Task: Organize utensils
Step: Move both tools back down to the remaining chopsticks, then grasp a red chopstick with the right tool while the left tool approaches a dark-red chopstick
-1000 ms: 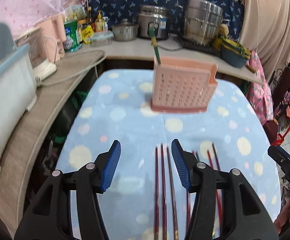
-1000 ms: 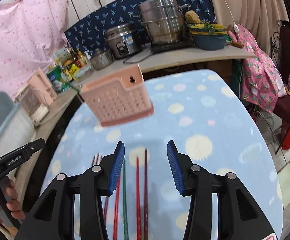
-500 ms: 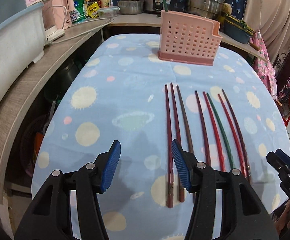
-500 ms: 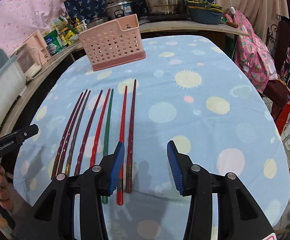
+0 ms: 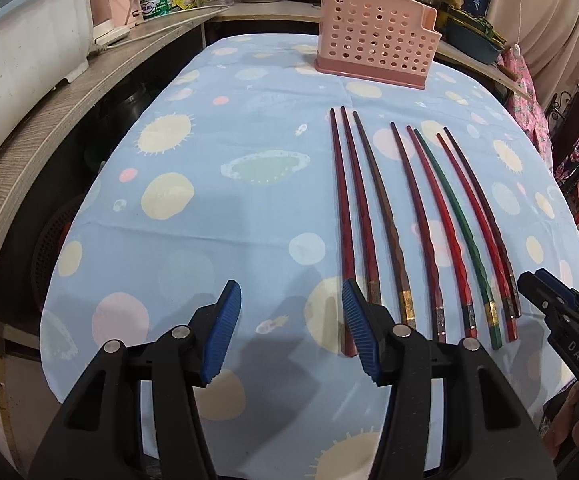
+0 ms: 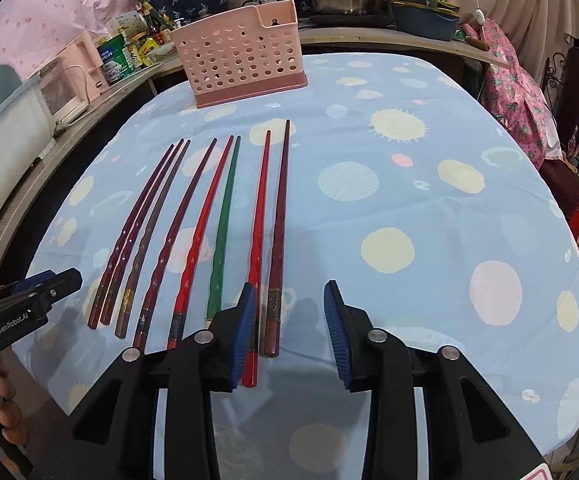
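We're lining up on the handle ends of the chopsticks (image 6: pixel 225 216), eight lying side by side on the blue tablecloth (image 6: pixel 429 208). Right gripper (image 6: pixel 289 330): jaws closing, dark brown chopstick (image 6: pixel 279 236) lying between them, pads not on it yet. Its left pad sits at the red chopstick (image 6: pixel 258 232) next door, so we shift toward 3 o'clock and pinch one only. Left gripper (image 5: pixel 291 332): half spread, empty, beside the leftmost stick. Pink holder (image 6: pixel 245 56) stands at 12 o'clock, well apart, path clear; counter clutter sits behind it
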Demonstrator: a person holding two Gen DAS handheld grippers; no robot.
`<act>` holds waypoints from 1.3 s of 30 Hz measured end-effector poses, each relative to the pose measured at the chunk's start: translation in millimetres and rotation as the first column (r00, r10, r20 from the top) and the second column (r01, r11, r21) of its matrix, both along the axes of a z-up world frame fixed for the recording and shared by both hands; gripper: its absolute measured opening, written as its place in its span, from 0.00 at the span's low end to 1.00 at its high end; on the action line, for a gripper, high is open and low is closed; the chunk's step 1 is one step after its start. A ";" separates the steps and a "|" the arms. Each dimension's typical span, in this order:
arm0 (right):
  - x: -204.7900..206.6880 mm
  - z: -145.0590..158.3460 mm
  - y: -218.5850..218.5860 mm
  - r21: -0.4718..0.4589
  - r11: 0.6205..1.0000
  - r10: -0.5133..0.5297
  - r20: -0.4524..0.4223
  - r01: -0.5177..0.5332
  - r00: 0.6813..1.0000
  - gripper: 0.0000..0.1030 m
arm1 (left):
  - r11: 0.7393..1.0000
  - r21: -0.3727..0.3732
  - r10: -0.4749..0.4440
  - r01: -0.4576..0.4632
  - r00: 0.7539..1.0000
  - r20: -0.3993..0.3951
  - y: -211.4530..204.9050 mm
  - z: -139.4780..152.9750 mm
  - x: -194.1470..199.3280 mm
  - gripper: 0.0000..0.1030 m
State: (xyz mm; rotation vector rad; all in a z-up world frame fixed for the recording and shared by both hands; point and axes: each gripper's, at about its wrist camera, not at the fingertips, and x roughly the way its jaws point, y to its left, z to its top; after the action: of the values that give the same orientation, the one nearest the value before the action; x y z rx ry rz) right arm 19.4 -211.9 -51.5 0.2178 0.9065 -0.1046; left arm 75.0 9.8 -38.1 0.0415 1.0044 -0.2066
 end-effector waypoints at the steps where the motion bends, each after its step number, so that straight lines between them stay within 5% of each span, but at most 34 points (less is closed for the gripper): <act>1: 0.3 -1.4 0.7 0.000 1.000 0.002 -0.005 -0.002 1.000 0.23 | 1.000 -0.002 -0.001 0.001 1.000 -0.002 0.4 -0.4 -0.7 0.49; 20: -2.2 -10.3 1.3 -0.008 1.000 0.011 -0.023 -0.011 1.000 0.07 | 0.999 -0.015 -0.031 0.030 0.999 -0.010 -7.6 -3.9 -10.1 0.50; 39: -4.7 -10.9 1.2 -0.013 1.000 0.014 -0.020 -0.014 1.000 0.07 | 0.999 0.016 -0.050 0.050 0.998 -0.037 -17.8 -19.4 -8.1 0.50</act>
State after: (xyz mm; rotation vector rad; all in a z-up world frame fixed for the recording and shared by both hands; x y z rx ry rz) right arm 14.7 -210.7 -62.3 0.1989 0.9264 -0.0999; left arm 66.9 -8.0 -57.5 0.0786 1.0420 -0.2454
